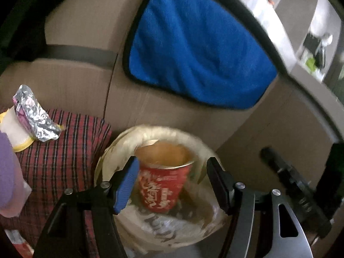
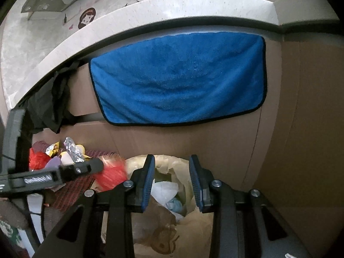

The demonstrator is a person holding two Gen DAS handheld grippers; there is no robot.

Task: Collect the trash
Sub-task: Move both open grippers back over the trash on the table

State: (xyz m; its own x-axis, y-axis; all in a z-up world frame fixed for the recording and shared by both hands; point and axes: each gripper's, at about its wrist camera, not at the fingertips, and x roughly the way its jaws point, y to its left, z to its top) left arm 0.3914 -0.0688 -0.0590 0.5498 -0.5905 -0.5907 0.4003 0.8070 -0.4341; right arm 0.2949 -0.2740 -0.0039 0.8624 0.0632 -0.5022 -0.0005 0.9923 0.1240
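My left gripper [image 1: 172,182] is spread wide around the red instant-noodle cup [image 1: 164,182], which looks released over the lined trash bin [image 1: 120,148]. My right gripper [image 2: 172,180] hangs spread and empty. Next I'd fetch the foil wrapper [image 1: 34,114] at ten o'clock.

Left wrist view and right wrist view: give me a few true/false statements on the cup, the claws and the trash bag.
1. The red noodle cup sits between the open left claw's fingers, above the trash bag. True.
2. The right claw grips a tissue. False: it is open and holds nothing.
3. A blue towel hangs behind the bag. True.
4. The foil wrapper lies inside the bag. False: it lies to the side of the bag, by the plaid cloth.
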